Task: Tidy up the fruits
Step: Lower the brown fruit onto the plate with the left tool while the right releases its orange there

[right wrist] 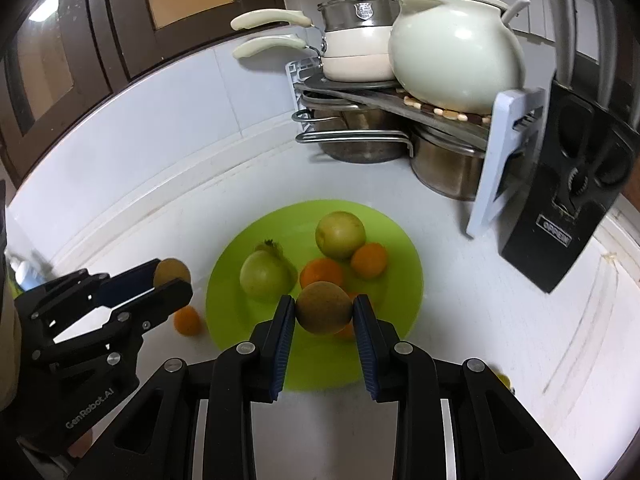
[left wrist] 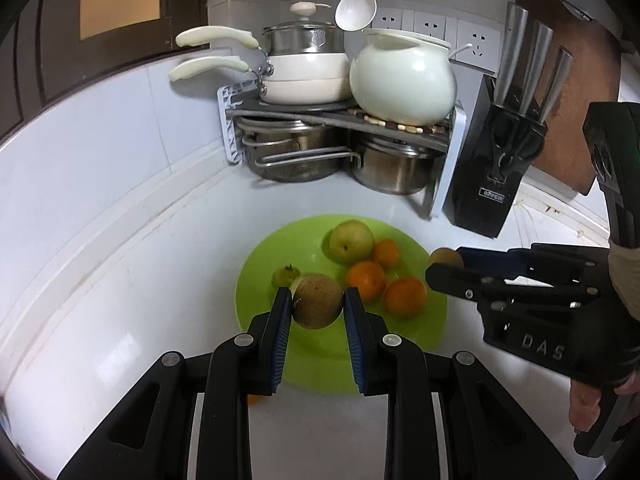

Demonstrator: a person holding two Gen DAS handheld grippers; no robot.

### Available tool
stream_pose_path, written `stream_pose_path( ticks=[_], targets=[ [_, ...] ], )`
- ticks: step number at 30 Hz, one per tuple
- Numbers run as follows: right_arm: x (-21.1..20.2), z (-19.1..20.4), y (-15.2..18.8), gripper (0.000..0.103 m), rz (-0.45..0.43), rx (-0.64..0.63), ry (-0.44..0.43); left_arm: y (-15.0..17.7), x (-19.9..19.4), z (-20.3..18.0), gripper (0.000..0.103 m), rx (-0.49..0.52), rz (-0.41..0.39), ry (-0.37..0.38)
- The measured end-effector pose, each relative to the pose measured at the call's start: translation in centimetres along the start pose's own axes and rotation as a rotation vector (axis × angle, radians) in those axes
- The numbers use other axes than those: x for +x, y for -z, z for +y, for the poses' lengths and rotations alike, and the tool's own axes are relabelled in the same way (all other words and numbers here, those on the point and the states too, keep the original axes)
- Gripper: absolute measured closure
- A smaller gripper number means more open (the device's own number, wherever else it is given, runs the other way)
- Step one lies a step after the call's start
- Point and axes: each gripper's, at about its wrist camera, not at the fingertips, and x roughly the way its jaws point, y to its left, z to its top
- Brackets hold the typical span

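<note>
Clamped between the blue pads of the left gripper [left wrist: 317, 306] is a brown kiwi [left wrist: 317, 301], held in the air above the near part of a green plate [left wrist: 264, 280] on the white counter [left wrist: 100, 300]. On the plate lie a yellow-green pear [left wrist: 351, 241], three oranges [left wrist: 366, 280] bunched to its right and front, and a small greenish fruit [left wrist: 285, 276] just behind the left pad. From the right side the right gripper [left wrist: 444, 264] reaches in over the plate's rim, holding a second brown fruit whose far end alone shows. Behind the plate, a corner rack [left wrist: 444, 160] carries cream pans [left wrist: 304, 76] and a round white pot [left wrist: 402, 82], with steel pots [left wrist: 392, 170] beneath it. A black knife block [left wrist: 494, 168] stands right of the rack, a wooden board [left wrist: 576, 80] leans behind it, and a white ladle [left wrist: 356, 4] hangs above.

From the right wrist camera, the right gripper [right wrist: 324, 314] pinches its own kiwi [right wrist: 323, 307] over the plate [right wrist: 228, 312], covering part of the oranges [right wrist: 369, 260] below. The pear [right wrist: 340, 235] sits at the back and a pale green fruit [right wrist: 264, 276] lies left of centre. The left gripper [right wrist: 170, 276] hangs at the left, off the plate's edge, with its kiwi [right wrist: 172, 272] between its fingers. One orange [right wrist: 187, 320] rests on the counter just beside the plate, under that gripper. The rack [right wrist: 504, 152] and knife block [right wrist: 568, 200] crowd the right.
</note>
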Motion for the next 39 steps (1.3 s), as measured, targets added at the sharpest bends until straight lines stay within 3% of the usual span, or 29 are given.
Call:
stream_pose_path(
  ticks=[11, 26, 39],
  targets=[
    [3.0, -0.6, -2.7, 0.072, 0.017, -0.029, 0.001, -3.2, 4.4, 0.7, 0.076, 0.017, 0.023, 0.020],
    [6.6, -2.1, -4.4, 0.072, 0.055, -0.007, 0.000, -4.3, 9.7, 0.8, 0.076, 0.031, 0.090, 0.040],
    [6.0, -1.8, -4.1, 0.071, 0.049, 0.000, -0.004, -3.3, 7.9, 1.8, 0.067, -0.016, 0.073, 0.016]
  ],
)
